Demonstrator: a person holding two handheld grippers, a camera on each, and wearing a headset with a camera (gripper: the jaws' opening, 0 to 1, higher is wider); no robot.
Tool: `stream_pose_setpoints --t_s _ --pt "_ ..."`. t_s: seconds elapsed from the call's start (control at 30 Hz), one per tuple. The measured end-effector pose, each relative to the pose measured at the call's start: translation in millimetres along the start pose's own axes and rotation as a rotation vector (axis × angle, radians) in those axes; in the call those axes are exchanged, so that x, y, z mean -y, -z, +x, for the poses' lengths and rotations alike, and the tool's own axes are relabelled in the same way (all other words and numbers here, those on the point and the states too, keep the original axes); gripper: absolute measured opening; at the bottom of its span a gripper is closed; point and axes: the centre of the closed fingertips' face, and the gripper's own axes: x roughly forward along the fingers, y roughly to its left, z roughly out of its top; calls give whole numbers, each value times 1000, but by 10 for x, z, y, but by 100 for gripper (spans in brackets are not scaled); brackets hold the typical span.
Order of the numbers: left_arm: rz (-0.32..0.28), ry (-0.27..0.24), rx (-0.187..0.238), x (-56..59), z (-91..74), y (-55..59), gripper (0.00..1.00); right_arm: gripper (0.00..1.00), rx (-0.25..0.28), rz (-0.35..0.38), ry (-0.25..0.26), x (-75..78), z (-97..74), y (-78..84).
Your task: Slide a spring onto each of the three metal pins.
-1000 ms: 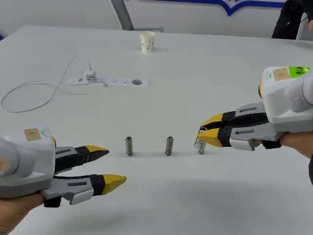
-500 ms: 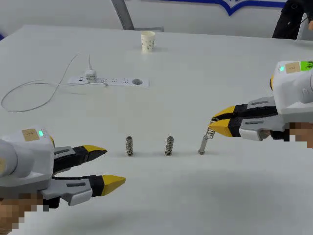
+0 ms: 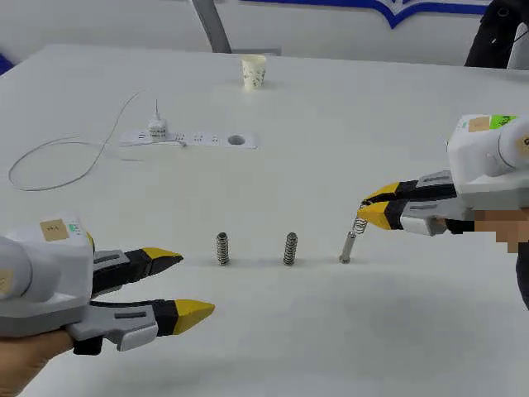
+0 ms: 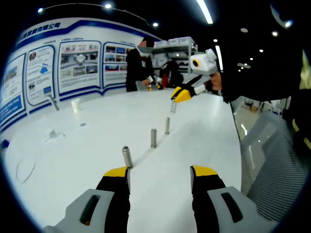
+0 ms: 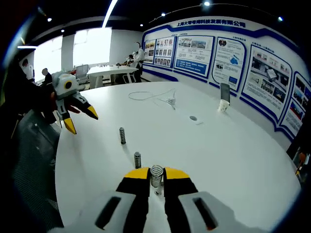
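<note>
Three metal pins stand in a row on the white table [image 3: 273,331]. The left pin [image 3: 222,248] and the middle pin [image 3: 290,248] each carry a spring. The right pin [image 3: 347,246] is bare and leans slightly. My right gripper [image 3: 369,212] is shut on a spring [image 3: 359,223], which hangs just above and to the right of that pin's top. In the right gripper view the spring [image 5: 156,175] sits between the yellow fingertips. My left gripper [image 3: 194,285] is open and holds nothing, near the front left, short of the left pin [image 4: 127,156].
A paper cup [image 3: 254,71] stands at the far side of the table. A white power strip [image 3: 190,139] with a looping cable [image 3: 58,157] lies at the back left. A person [image 4: 138,63] stands beyond the table in the left gripper view.
My right gripper has risen and drawn back to the right with the spring, from near the right pin's base to just above its top. The left gripper has stayed put.
</note>
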Motion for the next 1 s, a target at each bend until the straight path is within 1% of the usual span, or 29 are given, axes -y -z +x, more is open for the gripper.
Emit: stream_pose_setpoints --t_s 0.17,0.47,1.0 --pt "0 0 -5 -1 -8 12 51 12 13 14 16 41 50 14" --pt "0 -2 -9 -9 -17 22 50 12 4 39 28 83 111 89" --pt "-2 3 -13 5 7 30 50 12 -7 55 29 110 168 164"
